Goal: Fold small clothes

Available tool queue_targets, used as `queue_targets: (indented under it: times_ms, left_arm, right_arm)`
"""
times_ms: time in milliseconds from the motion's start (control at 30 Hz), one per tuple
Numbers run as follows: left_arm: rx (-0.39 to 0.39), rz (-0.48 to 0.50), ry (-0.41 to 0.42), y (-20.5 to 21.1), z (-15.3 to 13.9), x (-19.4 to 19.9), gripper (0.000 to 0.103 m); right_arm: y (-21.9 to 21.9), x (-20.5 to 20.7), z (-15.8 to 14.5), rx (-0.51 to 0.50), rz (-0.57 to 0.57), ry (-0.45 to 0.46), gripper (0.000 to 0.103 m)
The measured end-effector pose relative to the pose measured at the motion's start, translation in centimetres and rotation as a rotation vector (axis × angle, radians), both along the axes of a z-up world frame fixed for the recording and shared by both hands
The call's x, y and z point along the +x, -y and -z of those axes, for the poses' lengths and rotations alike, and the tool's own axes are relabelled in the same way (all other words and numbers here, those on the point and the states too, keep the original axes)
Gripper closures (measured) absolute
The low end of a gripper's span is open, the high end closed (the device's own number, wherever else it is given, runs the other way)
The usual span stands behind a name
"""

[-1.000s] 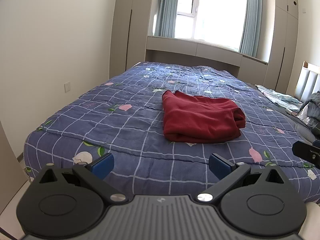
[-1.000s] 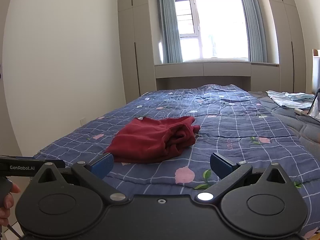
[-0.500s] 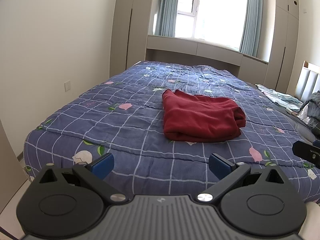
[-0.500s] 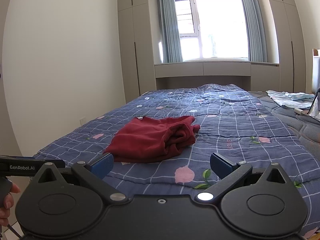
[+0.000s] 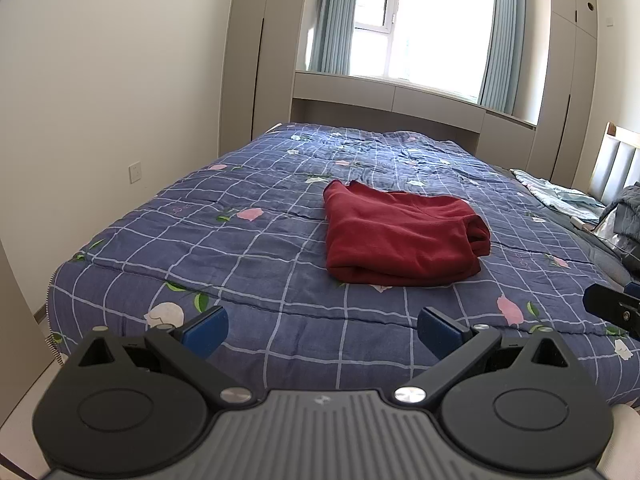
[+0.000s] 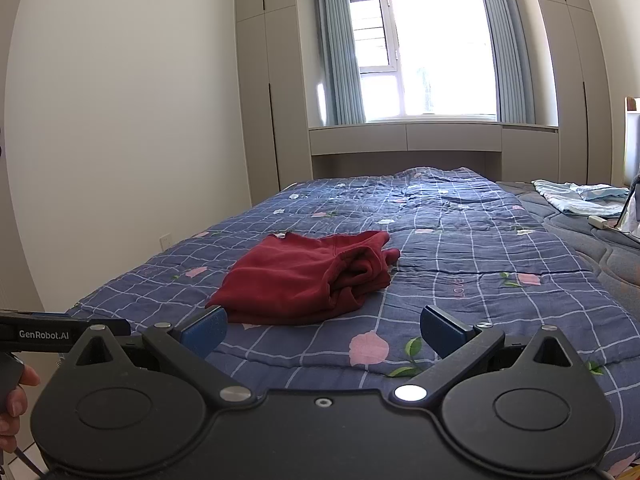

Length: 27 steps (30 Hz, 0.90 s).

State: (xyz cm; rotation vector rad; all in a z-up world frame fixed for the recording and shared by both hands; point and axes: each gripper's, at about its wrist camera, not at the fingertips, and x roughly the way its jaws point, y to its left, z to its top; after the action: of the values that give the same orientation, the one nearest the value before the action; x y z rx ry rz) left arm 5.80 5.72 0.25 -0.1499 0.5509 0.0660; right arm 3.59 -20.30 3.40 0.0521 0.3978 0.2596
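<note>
A dark red garment [image 5: 400,236] lies folded into a thick rectangle on the blue checked quilt [image 5: 248,248], its bunched layers at the right end. In the right wrist view the same red garment [image 6: 308,276] sits left of centre on the quilt [image 6: 480,280]. My left gripper [image 5: 322,330] is open and held over the bed's near edge, well short of the garment, with nothing between its blue pads. My right gripper [image 6: 323,330] is likewise open and empty, back from the garment.
A light blue cloth [image 6: 580,196] and grey bedding [image 5: 624,212] lie at the bed's far right by the headboard [image 5: 616,164]. Wardrobes [image 6: 272,92] and a window bench [image 6: 404,140] stand behind the bed. The other gripper's body [image 6: 44,334] and a hand [image 6: 16,404] show at left.
Both views stay almost the same; the left wrist camera has crept very slightly, so the garment sits a touch lower in its view. The jaws have not moved.
</note>
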Motion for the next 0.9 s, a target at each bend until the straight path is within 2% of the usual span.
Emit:
queue_targets:
  times_ms: [333,500,900]
  left_arm:
    - [0.003,0.0,-0.01,0.46,0.0,0.13,0.0]
    - [0.005,-0.005,-0.063,0.73,0.12,0.53,0.0]
    - [-0.004,-0.01,-0.072,0.7,0.31,0.57,0.0]
  right_arm:
    - [0.06,-0.02,0.12,-0.002,0.0,-0.001,0.001]
    - [0.09,-0.02,0.47,-0.004,0.0,-0.004,0.001]
    - [0.11,-0.11,0.65,-0.008,0.003,-0.011,0.001]
